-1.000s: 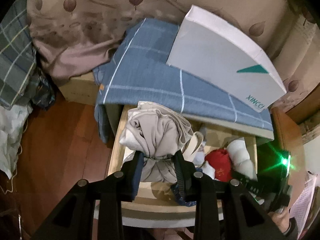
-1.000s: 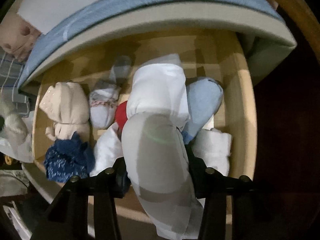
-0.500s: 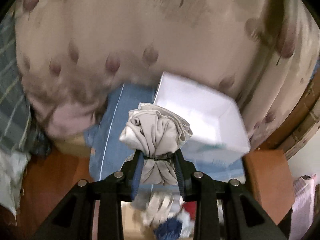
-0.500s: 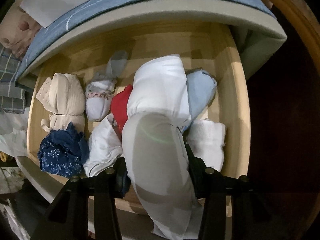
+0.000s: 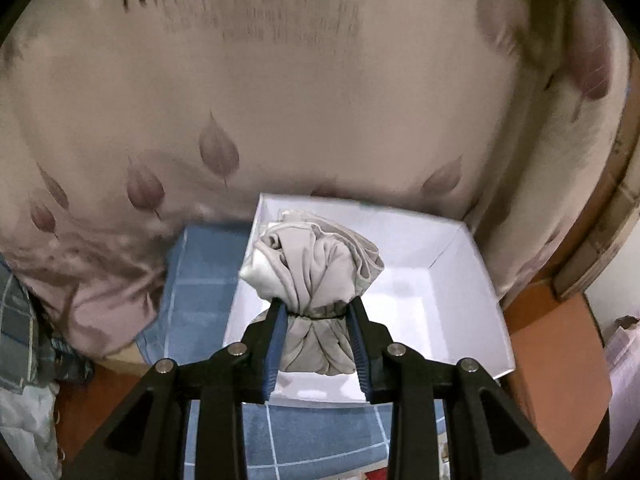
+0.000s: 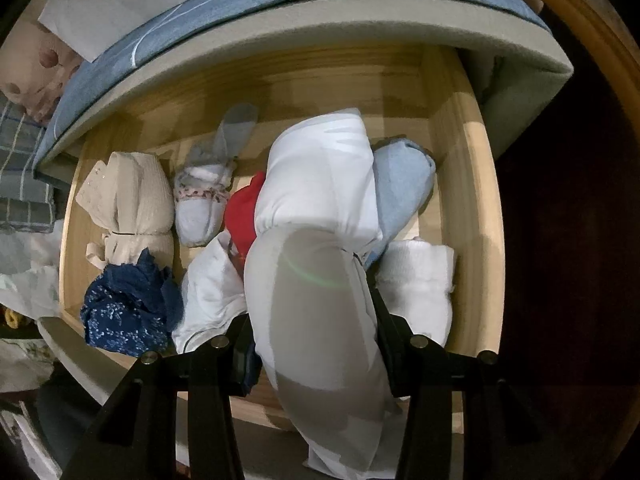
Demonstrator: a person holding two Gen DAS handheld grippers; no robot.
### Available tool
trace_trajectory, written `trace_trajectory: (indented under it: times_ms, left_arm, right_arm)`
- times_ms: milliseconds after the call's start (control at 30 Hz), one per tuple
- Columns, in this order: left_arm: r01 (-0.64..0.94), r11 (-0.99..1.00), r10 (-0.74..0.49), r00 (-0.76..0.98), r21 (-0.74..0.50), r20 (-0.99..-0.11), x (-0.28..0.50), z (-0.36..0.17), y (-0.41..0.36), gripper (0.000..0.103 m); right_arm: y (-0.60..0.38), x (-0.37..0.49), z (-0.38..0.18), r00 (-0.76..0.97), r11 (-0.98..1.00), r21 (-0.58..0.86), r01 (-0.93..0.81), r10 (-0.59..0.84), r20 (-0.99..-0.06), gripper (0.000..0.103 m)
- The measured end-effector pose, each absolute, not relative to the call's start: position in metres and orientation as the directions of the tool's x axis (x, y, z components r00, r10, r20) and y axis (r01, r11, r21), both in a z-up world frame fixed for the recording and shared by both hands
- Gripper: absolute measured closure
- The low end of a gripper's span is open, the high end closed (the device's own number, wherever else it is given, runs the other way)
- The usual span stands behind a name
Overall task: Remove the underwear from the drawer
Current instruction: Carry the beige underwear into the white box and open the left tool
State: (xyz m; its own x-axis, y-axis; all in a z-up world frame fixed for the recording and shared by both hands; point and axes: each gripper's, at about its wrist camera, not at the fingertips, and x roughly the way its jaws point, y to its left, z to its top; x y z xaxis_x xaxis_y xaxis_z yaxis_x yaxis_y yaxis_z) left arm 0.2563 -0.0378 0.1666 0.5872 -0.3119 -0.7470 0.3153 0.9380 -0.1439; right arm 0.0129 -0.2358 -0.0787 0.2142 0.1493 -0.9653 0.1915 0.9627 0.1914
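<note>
Slipping is the risk: a beige underwear bundle (image 5: 316,280) is pinched only at its tied waist by the left gripper (image 5: 316,344), above a white box's (image 5: 472,312) near edge. A white roll (image 6: 316,248) is clamped by the right gripper (image 6: 312,344) over the drawer's (image 6: 476,200) front edge.

The left gripper (image 5: 317,312) has its jaws closed on a beige bundle of underwear (image 5: 316,272), pinched at its tied waist. The bundle is in front of an open white box (image 5: 448,292), seemingly above its inside. The box rests on a blue checked sheet (image 5: 200,280). Behind it lies a beige cover with leaf prints (image 5: 280,100), partly blurred.
</note>
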Motion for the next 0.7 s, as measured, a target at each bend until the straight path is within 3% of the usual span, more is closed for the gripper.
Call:
trace_trajectory:
  times_ms: [433,700]
  left_arm:
    - [0.257,0.965,-0.172,0.446,-0.059,-0.879,0.275,0.087,-0.051,0.073]
    - [0.253,0.968,-0.120,0.440,-0.006,-0.890,0.258,0.079,-0.049,0.073]
  right_arm:
    - [-0.240,0.012,-0.078,0.212,0.954,0.215,0.206,0.171,-0.962,0.060]
    - [-0.240,0.011,-0.080,0.215,0.949,0.230,0.215,0.184,-0.959,0.060]
